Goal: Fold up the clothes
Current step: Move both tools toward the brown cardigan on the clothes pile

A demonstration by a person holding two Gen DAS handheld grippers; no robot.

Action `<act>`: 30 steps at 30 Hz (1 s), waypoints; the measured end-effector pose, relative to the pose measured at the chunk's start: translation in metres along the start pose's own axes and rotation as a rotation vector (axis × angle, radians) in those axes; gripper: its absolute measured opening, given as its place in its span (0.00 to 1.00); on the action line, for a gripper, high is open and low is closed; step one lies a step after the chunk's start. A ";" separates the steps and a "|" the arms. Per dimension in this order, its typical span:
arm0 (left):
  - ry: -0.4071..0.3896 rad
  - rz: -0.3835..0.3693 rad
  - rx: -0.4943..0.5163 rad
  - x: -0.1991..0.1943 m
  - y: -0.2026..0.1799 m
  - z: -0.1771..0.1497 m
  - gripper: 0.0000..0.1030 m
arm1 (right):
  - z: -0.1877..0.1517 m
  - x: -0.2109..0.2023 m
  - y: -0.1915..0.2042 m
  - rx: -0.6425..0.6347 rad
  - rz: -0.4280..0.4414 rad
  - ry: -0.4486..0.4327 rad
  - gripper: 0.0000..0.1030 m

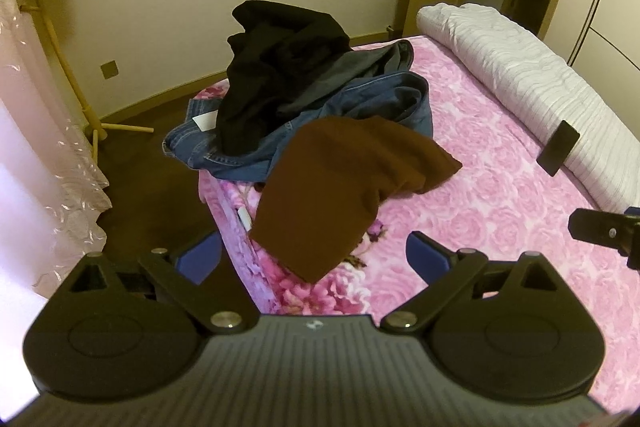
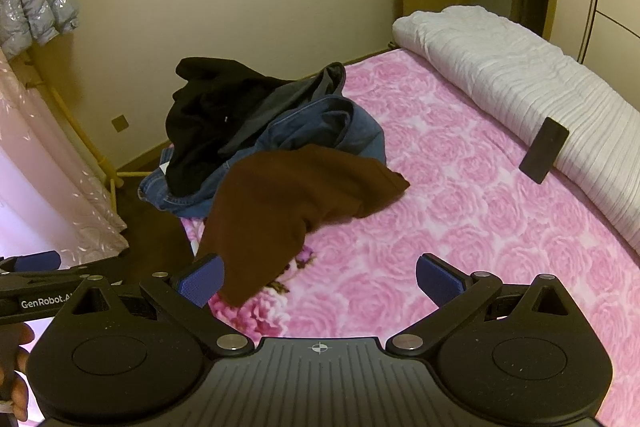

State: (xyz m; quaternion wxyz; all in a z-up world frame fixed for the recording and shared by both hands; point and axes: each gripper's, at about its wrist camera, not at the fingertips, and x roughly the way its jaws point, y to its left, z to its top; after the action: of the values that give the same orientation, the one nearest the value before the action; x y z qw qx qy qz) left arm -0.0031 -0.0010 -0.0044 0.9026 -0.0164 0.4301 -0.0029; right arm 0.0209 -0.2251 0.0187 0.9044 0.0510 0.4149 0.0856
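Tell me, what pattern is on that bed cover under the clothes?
The bed cover is pink with a rose pattern all over, clearest in the right wrist view.

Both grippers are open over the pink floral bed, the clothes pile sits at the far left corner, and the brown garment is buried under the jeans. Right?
Not quite. The brown garment lies on top, draped over the jeans and down the bed edge, as the left wrist view shows. The rest holds: left gripper and right gripper are open, holding nothing.
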 end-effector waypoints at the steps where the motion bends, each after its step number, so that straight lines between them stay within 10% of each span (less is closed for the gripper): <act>1: -0.001 0.003 0.002 -0.001 -0.001 -0.001 0.95 | -0.001 0.000 -0.001 0.002 0.002 0.000 1.00; 30: 0.004 0.092 0.088 0.019 -0.030 0.001 0.94 | -0.001 -0.001 -0.069 0.064 0.019 -0.028 1.00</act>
State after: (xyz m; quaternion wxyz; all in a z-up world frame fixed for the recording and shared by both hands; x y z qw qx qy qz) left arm 0.0101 -0.0313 -0.0179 0.9007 0.0428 0.4319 0.0197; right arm 0.0269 -0.2932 0.0077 0.9071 0.0848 0.4044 0.0800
